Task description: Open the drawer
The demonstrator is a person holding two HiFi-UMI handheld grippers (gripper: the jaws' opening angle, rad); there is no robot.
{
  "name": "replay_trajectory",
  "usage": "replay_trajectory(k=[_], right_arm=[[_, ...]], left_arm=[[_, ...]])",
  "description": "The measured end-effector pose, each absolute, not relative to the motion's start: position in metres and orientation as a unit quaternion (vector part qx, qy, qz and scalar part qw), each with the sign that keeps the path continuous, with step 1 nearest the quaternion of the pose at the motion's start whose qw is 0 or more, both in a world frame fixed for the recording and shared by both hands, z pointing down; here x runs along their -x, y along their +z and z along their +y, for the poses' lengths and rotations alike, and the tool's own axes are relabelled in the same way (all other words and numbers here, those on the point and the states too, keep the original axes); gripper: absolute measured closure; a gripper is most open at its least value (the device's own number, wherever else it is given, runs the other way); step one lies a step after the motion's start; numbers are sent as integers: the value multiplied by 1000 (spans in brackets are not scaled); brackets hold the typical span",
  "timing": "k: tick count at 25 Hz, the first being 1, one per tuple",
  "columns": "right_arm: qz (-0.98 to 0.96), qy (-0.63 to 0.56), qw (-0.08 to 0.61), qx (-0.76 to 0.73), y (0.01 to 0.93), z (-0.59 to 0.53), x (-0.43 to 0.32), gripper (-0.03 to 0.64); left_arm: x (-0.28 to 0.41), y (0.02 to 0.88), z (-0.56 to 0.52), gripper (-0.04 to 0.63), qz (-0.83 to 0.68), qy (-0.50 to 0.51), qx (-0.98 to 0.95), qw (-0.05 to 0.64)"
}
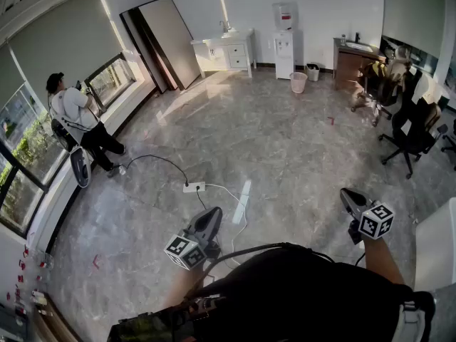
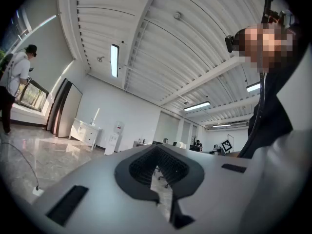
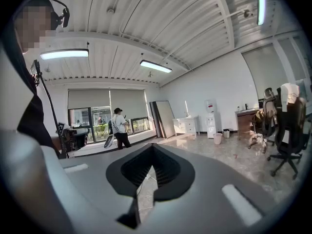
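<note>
The white cabinet with drawers (image 1: pixel 224 52) stands against the far wall, a long way across the floor from me; its drawers look closed. It also shows small in the left gripper view (image 2: pixel 87 132) and the right gripper view (image 3: pixel 185 125). My left gripper (image 1: pixel 212 214) is held low in front of my body, jaws shut with nothing between them (image 2: pixel 158 165). My right gripper (image 1: pixel 345 193) is held out at the right, jaws likewise shut and empty (image 3: pixel 152 167). Both point roughly level into the room.
A power strip (image 1: pixel 194 187) with cables lies on the marble floor just ahead. A person (image 1: pixel 77 120) stands by the left windows. A water dispenser (image 1: pixel 283 45), pink bin (image 1: pixel 298 82), brown desk (image 1: pixel 353 59) and office chairs (image 1: pixel 410 130) stand at the back right.
</note>
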State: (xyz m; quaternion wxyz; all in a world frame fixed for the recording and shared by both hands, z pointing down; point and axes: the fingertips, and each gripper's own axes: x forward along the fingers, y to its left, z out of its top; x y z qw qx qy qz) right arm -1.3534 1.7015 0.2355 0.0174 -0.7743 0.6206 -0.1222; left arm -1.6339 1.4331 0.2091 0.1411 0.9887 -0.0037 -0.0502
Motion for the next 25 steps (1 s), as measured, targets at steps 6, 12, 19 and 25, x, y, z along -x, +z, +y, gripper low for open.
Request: replay_trajectory(k=[6,12,19,25], right_arm=[[620,-120,16,775,234,1697,1352,618],[622,-123,16,773,235,1692,1358,618],[624,-149,22,767,243,1682,1365,617],[625,-144,9,767,242,1672,1375,617]], left_arm=[[1629,210,1430,595,5,-52,-988,144],[1634,213,1425,595,7,-53,-987,148],[1638,218,1415,595,13,-52,-986,155],[1638,218,1405,595,23,-51,-986,158]])
